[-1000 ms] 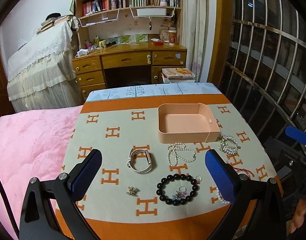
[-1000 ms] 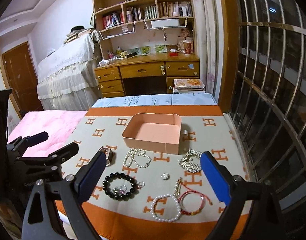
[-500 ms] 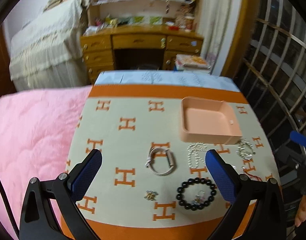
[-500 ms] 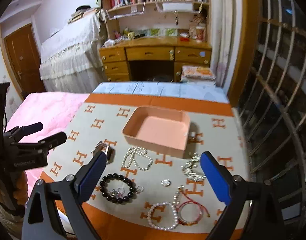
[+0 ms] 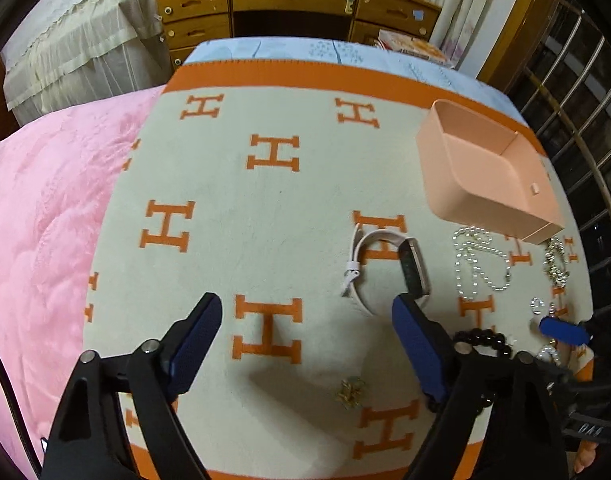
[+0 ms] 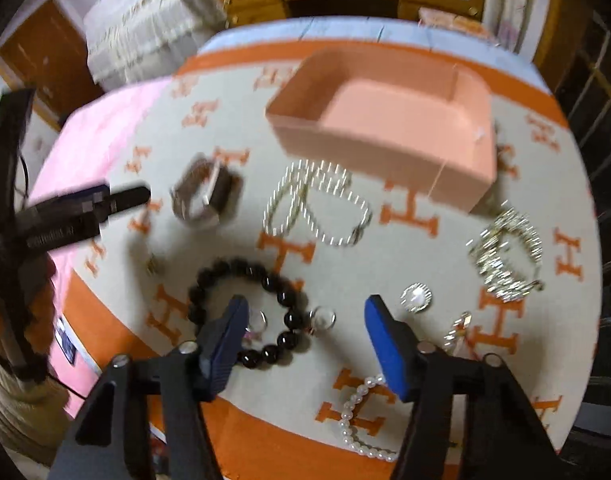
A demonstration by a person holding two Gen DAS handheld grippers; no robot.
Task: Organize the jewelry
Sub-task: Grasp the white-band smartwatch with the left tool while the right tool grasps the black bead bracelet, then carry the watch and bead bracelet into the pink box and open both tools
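A peach tray (image 5: 505, 204) (image 6: 345, 148) stands empty on the H-patterned cloth (image 5: 233, 208). In front of it lie a white-strapped watch (image 5: 385, 268) (image 6: 205, 196), a pearl necklace (image 5: 481, 260) (image 6: 317, 208), a silver chain bracelet (image 6: 505, 256), a black bead bracelet (image 6: 245, 304) with small rings (image 6: 323, 318), a round silver piece (image 6: 415, 298), a white pearl bracelet (image 6: 361, 420) and a small gold charm (image 5: 349, 392). My left gripper (image 5: 305, 344) is open above the cloth, left of the watch. My right gripper (image 6: 305, 336) is open low over the black bracelet.
A pink quilt (image 5: 37, 208) covers the bed left of the cloth. A wooden desk with drawers (image 5: 289, 4) stands behind. A window grille (image 5: 585, 120) runs along the right. The view from the right wrist is motion-blurred.
Both grippers have dropped and moved forward toward the cloth. The left one has shifted left of the watch; the right one has come down over the black bracelet. Both stay open.
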